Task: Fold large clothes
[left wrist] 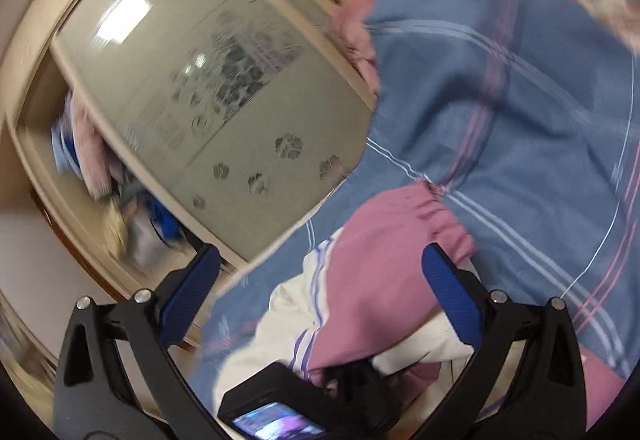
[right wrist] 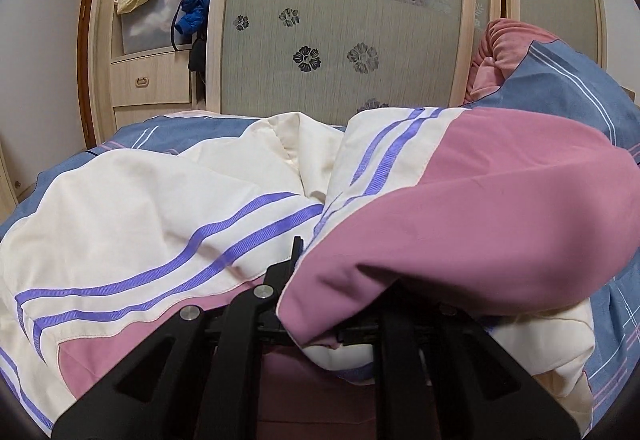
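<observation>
A cream and pink jacket with purple stripes (right wrist: pixel 160 224) lies crumpled on a bed with a blue striped cover (right wrist: pixel 568 88). My right gripper (right wrist: pixel 304 264) is shut on a fold of the jacket; its pink sleeve (right wrist: pixel 480 208) drapes over the jaws and hides the fingertips. My left gripper (left wrist: pixel 320 272) is open, with blue pads (left wrist: pixel 452 288) wide apart, above the jacket's pink sleeve and elastic cuff (left wrist: pixel 436 212). The other gripper's black body and screen (left wrist: pixel 280 420) show at the bottom of the left wrist view, which is blurred.
A wardrobe with a frosted flowered sliding door (right wrist: pixel 340 20) stands just beyond the bed. Its open left section holds hanging clothes and a box (right wrist: pixel 160 8) above drawers (right wrist: pixel 148 84). A pink pillow or blanket (right wrist: pixel 504 48) lies at the bed's right end.
</observation>
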